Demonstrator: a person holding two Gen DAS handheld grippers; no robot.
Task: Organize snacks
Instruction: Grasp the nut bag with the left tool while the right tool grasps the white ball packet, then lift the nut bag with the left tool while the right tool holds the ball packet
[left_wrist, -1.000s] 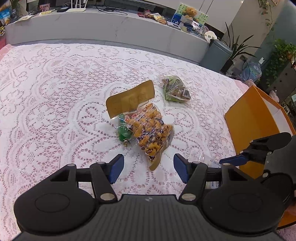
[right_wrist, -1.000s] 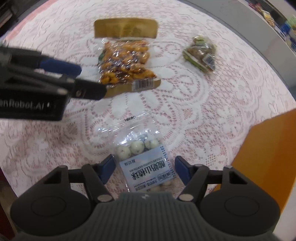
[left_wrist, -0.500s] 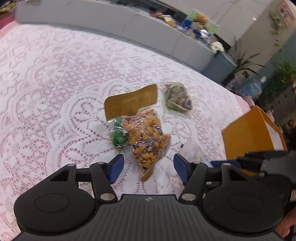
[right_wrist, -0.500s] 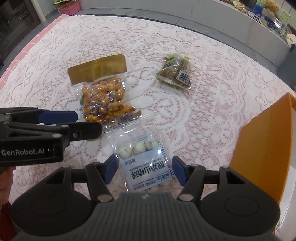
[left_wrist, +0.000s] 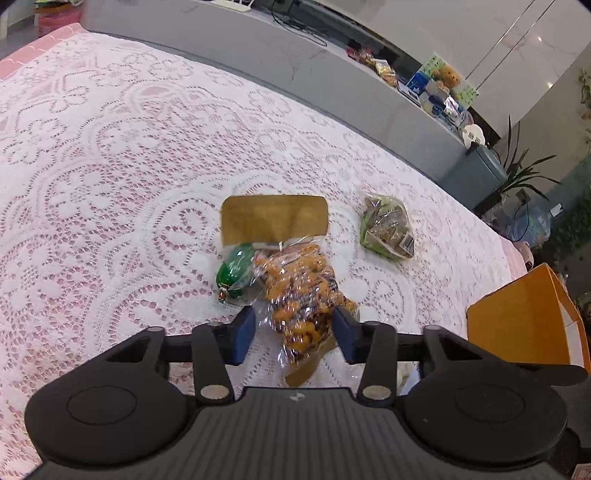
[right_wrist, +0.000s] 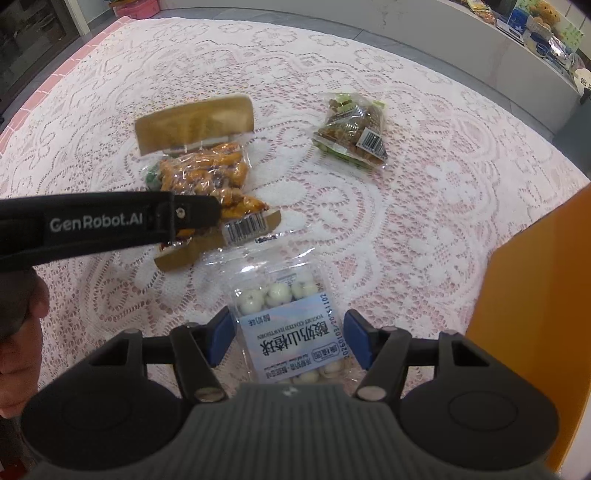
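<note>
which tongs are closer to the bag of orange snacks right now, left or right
Left. The left tongs have just been closing around the near end of the orange snack bag. The right tongs sit further off, straddling the yogurt ball packet beside it.

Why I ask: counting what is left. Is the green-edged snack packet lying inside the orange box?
No, the green-edged snack packet lies on the lace tablecloth, well apart from the orange box.

The left tongs (left_wrist: 293, 332) have just been closing around the orange snack bag (left_wrist: 303, 291); a green packet (left_wrist: 236, 271) lies beside it on the lace-covered counter (left_wrist: 92, 184).
</note>
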